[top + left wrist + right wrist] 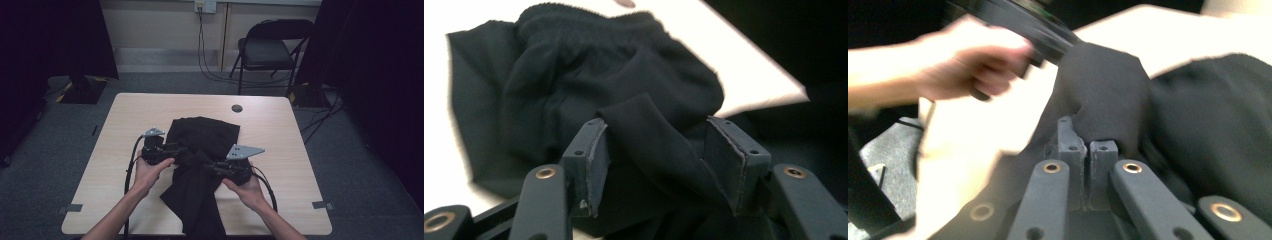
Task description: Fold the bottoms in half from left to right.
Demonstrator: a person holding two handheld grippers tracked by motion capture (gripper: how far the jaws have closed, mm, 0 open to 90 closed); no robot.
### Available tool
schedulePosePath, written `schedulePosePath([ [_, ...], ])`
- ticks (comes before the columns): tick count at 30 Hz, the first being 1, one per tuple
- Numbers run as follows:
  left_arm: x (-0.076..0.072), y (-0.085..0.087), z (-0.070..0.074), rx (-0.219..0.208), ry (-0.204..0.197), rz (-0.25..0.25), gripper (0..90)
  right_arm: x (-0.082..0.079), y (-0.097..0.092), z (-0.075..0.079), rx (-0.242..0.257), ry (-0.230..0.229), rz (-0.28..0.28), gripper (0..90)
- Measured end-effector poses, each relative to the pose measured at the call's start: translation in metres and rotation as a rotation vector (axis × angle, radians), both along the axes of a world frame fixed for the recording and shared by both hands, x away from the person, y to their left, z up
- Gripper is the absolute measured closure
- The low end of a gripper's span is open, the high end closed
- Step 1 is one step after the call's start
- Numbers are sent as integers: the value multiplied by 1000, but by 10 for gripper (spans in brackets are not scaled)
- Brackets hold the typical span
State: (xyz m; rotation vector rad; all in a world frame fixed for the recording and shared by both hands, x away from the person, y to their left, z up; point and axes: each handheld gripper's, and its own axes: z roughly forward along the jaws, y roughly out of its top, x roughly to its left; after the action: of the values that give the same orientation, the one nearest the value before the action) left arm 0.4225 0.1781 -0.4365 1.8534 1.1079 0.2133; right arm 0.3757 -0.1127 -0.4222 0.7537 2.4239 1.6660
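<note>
I pinch the crumpled black cloth garment [202, 150] with my right gripper [1087, 145]; my left gripper [654, 150], jaws spread round a fold, should clamp next, I judge

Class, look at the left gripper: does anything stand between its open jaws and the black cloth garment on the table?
Nothing visible does. The left gripper has its jaws apart with a raised fold of the black cloth garment already lying between them. The right gripper is shut on the same garment nearby, on the pale wooden table.
</note>
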Motion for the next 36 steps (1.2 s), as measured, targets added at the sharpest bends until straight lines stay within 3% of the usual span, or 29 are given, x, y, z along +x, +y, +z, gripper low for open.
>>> schedulePosePath([
  [1, -3, 2, 0, 36, -8, 1, 429, 4, -5, -9, -16, 30, -19, 876],
  [2, -3, 2, 0, 36, -8, 1, 428, 4, -5, -9, -16, 30, -19, 876],
  [3, -12, 6, -1, 60, -22, -7, 433, 7, -7, -32, -151, 50, -36, 867],
  [5, -21, 8, 0, 107, -51, -9, 474, 7, -7, -46, -257, 56, -45, 826],
  [7, -31, 12, 0, 84, -43, -49, 538, 8, -9, -54, -310, 68, -62, 687],
  [9, -42, 11, -1, 98, -54, -94, 612, 8, -15, -51, -283, 70, -58, 548],
  [10, -42, 11, -1, 98, -54, -94, 647, 8, -15, -51, -283, 70, -58, 548],
  [11, -50, 5, -7, 122, -42, -146, 662, 6, -24, -41, -246, 55, -66, 487],
  [12, -54, 1, -12, 136, -24, -178, 682, 6, -29, -37, -232, 43, -83, 487],
  [14, -57, -3, -17, 150, -10, -200, 691, 6, -35, -34, -212, 38, -93, 523],
  [15, -61, -12, -24, 163, 18, -245, 691, 8, -47, -33, -164, 38, -137, 634],
  [16, -62, -17, -27, 157, 31, -261, 687, 10, -49, -35, -161, 44, -149, 710],
  [17, -62, -21, -31, 157, 56, -279, 674, 12, -50, -38, -193, 45, -173, 759],
  [18, -62, -26, -35, 190, 67, -292, 673, 15, -49, -43, -237, 44, -189, 791],
  [20, -62, -34, -41, 253, 72, -303, 660, 20, -42, -54, -303, 53, -167, 825],
  [22, -60, -36, -45, 301, 74, -296, 660, 24, -33, -64, -356, 54, -144, 844],
  [24, -58, -34, -47, 313, 64, -291, 682, 26, -24, -70, -379, 53, -132, 839],
  [27, -55, -31, -47, 390, -7, -262, 730, 30, -15, -72, -381, 40, -116, 831],
  [28, -52, -29, -48, 376, -1, -244, 718, 32, -12, -73, -380, 34, -118, 820],
  [30, -44, -24, -48, 412, -31, -209, 718, 37, -8, -74, -369, 34, -125, 819],
  [31, -40, -21, -49, 399, -29, -180, 718, 39, -6, -74, -368, 35, -130, 812],
  [33, -33, -18, -48, 406, -24, -169, 717, 41, -3, -74, -366, 30, -132, 810],
  [34, -27, -17, -48, 430, -41, -163, 717, 43, 0, -75, -367, 26, -133, 802],
  [36, -11, -9, -51, 386, -34, -103, 718, 49, 6, -75, -372, 14, -147, 788],
])
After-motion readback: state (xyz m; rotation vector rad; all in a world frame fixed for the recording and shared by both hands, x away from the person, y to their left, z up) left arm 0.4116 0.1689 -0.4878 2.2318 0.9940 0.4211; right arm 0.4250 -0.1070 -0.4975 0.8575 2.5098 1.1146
